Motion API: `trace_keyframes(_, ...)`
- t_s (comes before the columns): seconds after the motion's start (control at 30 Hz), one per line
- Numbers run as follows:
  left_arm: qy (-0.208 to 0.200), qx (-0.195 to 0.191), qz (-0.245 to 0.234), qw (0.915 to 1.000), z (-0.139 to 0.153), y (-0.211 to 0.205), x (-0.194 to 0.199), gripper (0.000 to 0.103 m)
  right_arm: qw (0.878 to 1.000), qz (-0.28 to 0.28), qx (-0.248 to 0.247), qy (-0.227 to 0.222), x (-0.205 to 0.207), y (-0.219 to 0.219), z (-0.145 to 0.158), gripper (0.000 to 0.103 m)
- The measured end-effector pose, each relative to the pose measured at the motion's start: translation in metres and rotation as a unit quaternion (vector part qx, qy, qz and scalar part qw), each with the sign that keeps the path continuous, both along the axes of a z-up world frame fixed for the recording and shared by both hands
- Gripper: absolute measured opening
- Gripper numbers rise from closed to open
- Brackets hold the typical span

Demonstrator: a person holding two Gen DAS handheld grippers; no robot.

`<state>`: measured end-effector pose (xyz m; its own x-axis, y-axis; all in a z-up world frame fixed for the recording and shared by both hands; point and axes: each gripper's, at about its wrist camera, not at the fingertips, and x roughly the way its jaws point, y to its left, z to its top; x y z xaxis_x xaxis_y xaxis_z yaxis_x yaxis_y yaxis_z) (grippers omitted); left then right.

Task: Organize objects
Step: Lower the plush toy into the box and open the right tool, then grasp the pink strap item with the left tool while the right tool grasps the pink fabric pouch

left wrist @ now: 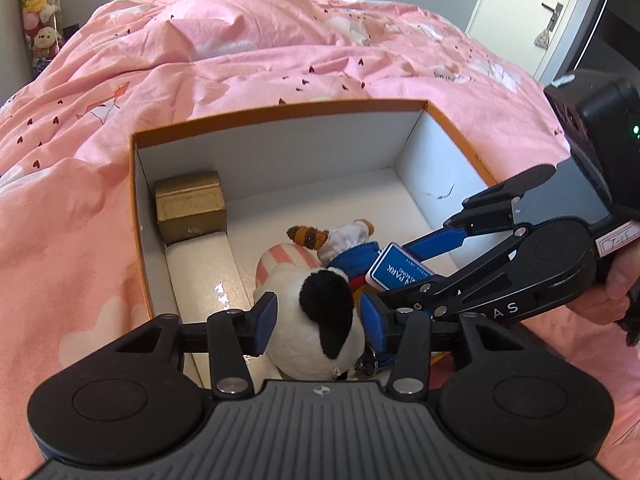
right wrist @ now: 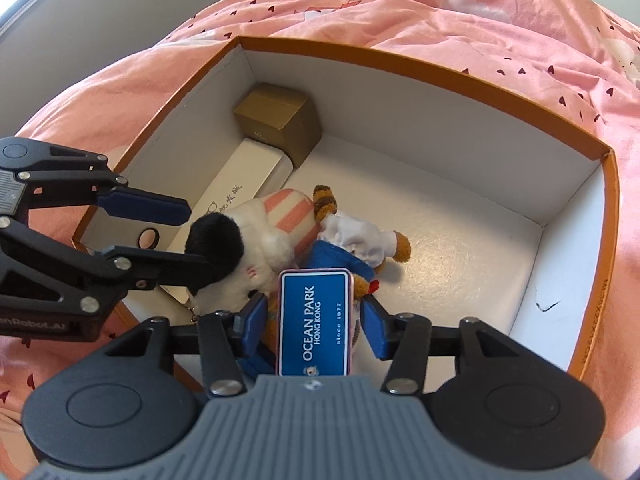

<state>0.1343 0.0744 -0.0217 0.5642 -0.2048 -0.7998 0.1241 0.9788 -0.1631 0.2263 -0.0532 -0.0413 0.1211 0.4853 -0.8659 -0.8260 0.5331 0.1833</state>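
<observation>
Item: my right gripper [right wrist: 312, 320], fingers spread, flanks the blue Ocean Park tag [right wrist: 313, 322], long axis running away from me; my left gripper [left wrist: 318, 322], fingers spread, flanks the dog plush [left wrist: 316, 320].

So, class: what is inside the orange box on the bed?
Inside the orange box: a gold box, a white box, a white plush, a tiger plush and a blue card. What lies beneath the plushes is covered.

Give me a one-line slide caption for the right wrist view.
Right gripper, open, straddles a blue Ocean Park card above plush toys in an orange box.
</observation>
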Motion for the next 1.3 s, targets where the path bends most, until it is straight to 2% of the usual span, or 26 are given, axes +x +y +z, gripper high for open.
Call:
trace_keyframes(0.17, -0.020, -0.021, 0.012, 0.9995, 0.020, -0.001, -0.010, 0.055, 0.999, -0.028, 0.025, -0.013, -0.003, -0.012, 0.019, 0.056)
trace_keyframes(0.43, -0.016, -0.079, 0.027, 0.9964, 0.040, -0.011, -0.033, 0.055, 0.993, -0.077, 0.081, -0.037, -0.027, -0.050, 0.055, 0.056)
trace_keyframes(0.53, 0.006, -0.103, 0.026, 0.9943, 0.038, -0.013, -0.041, 0.055, 0.990, -0.102, 0.093, -0.038, -0.033, -0.064, 0.060, 0.052)
trace_keyframes(0.73, 0.059, -0.136, 0.041, 0.9882, 0.019, -0.023, -0.058, 0.055, 0.983, -0.141, 0.112, -0.023, -0.056, -0.090, 0.065, 0.052)
trace_keyframes(0.9, 0.123, -0.178, 0.098, 0.9713, -0.016, -0.016, -0.061, 0.059, 0.981, -0.165, 0.100, -0.035, -0.080, -0.106, 0.061, 0.052)
trace_keyframes(1.03, 0.177, -0.222, 0.142, 0.9482, -0.047, -0.009, -0.060, 0.065, 0.984, -0.165, 0.059, -0.042, -0.094, -0.109, 0.048, 0.052)
trace_keyframes(1.13, 0.189, -0.250, 0.162, 0.9358, -0.064, -0.007, -0.062, 0.070, 0.985, -0.164, 0.030, -0.049, -0.102, -0.109, 0.037, 0.052)
trace_keyframes(1.3, 0.213, -0.289, 0.185, 0.9148, -0.088, -0.007, -0.058, 0.072, 0.985, -0.167, 0.005, -0.039, -0.104, -0.112, 0.021, 0.052)
